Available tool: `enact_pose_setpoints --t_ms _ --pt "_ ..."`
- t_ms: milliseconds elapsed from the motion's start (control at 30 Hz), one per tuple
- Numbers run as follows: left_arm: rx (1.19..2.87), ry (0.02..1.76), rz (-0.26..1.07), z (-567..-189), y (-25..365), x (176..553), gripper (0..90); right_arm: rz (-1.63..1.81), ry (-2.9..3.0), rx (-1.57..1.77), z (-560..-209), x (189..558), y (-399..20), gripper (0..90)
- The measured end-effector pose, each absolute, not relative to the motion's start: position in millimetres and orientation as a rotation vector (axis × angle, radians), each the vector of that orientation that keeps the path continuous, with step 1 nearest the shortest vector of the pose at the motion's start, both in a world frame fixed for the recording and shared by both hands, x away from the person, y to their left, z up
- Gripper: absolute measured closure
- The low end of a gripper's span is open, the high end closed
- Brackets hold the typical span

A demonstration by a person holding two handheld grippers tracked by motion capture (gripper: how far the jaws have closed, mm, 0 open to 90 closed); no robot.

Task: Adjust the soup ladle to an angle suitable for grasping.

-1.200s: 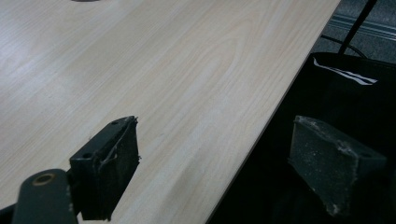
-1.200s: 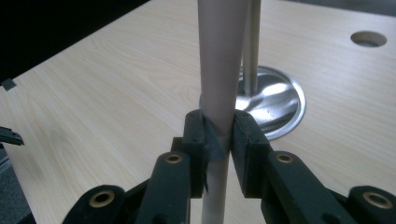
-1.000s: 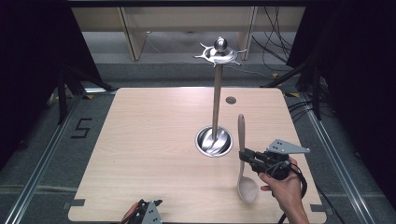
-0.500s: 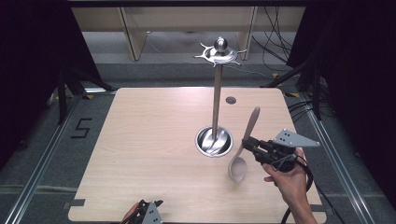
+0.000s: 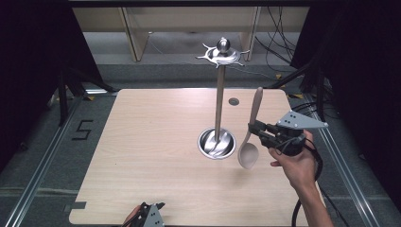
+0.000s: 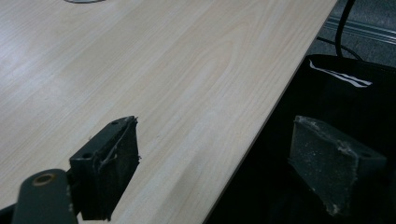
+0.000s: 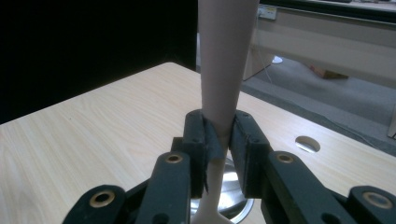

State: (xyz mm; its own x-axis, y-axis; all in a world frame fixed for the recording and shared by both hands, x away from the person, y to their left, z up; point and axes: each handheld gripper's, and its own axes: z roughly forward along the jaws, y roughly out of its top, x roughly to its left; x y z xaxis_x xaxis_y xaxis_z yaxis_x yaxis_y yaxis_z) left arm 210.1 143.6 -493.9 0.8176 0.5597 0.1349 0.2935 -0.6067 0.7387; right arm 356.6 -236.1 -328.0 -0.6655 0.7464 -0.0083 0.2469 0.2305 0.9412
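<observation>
A: Spoon point(image 5: 249, 137) is off the desk point(image 5: 156, 156) now; a second ago its bowl lay on the wood. Our right gripper point(image 5: 255, 130) pinches its handle, bowl hanging beside the stand point(image 5: 218, 106).

B: So we can raise it toward the hooks up top. Our left gripper point(image 5: 149, 213) waits at the near edge, jaws wide and empty.

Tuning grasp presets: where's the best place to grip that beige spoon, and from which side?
Grip the spoon on its narrow neck just above the bowl, from the side, jaws across the handle. The handle flares wide toward its upper end, so the neck fits best. The right gripper holds it there now, bowl hanging down beside the metal stand.
</observation>
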Motion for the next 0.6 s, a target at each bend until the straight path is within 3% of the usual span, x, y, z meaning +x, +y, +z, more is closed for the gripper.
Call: enact_pose_setpoints --t_ms 600 --pt "2.265 0.613 0.463 -493.5 144.3 210.4 15.0 1.413 2.039 0.869 -297.0 382.5 -220.1 77.2"
